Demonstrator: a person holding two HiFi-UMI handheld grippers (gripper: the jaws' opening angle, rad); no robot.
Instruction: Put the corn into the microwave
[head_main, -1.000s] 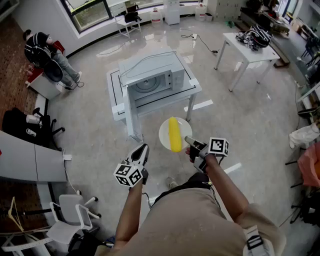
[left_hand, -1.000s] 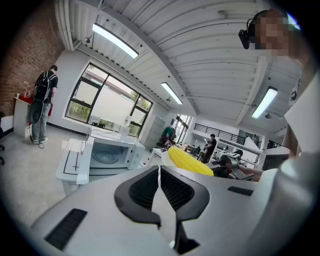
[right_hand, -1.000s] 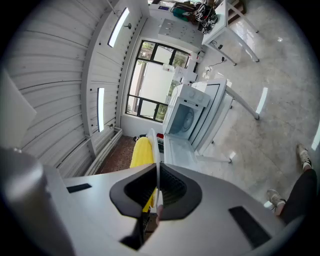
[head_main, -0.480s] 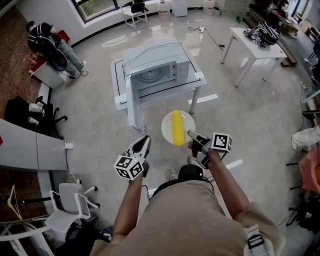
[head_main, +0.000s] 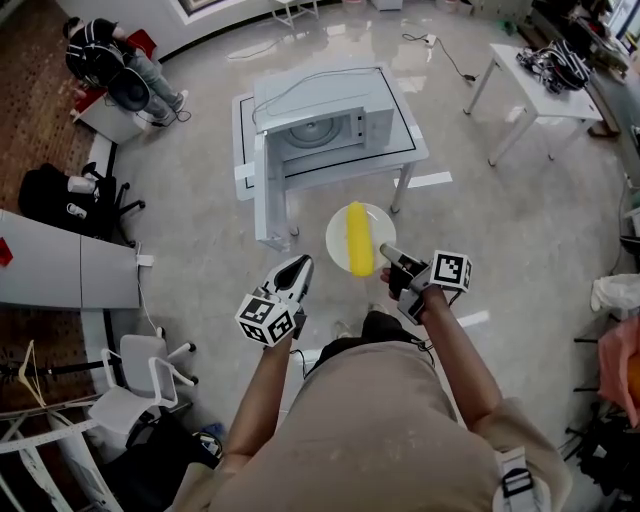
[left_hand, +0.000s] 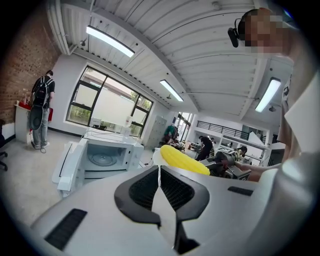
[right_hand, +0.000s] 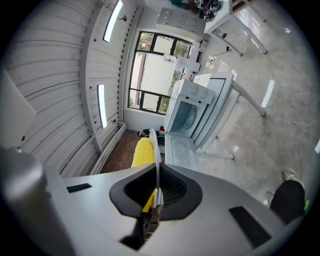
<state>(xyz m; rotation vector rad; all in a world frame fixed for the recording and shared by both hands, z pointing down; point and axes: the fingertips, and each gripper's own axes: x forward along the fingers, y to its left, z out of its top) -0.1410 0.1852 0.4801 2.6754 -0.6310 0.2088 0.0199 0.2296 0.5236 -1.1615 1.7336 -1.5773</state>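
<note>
Left claw: jaws pressed together, nothing between them; aimed toward the open oven.
Microwave: ahead of both claws and well apart from them, on a low white table; door swung open on the left claw's side; turntable visible inside.
Plate: white, round, carried level above the floor; near rim pinched in right claw; just right of left claw's tip, not touching.
Corn: yellow cob lying lengthwise on plate, just ahead of right claw's tips, pointing at the microwave; not yet inside.
Right claw: clamped tight on plate rim, rim edge-on between the pads.
Side table: far to the right of right claw, cables heaped on top.
</note>
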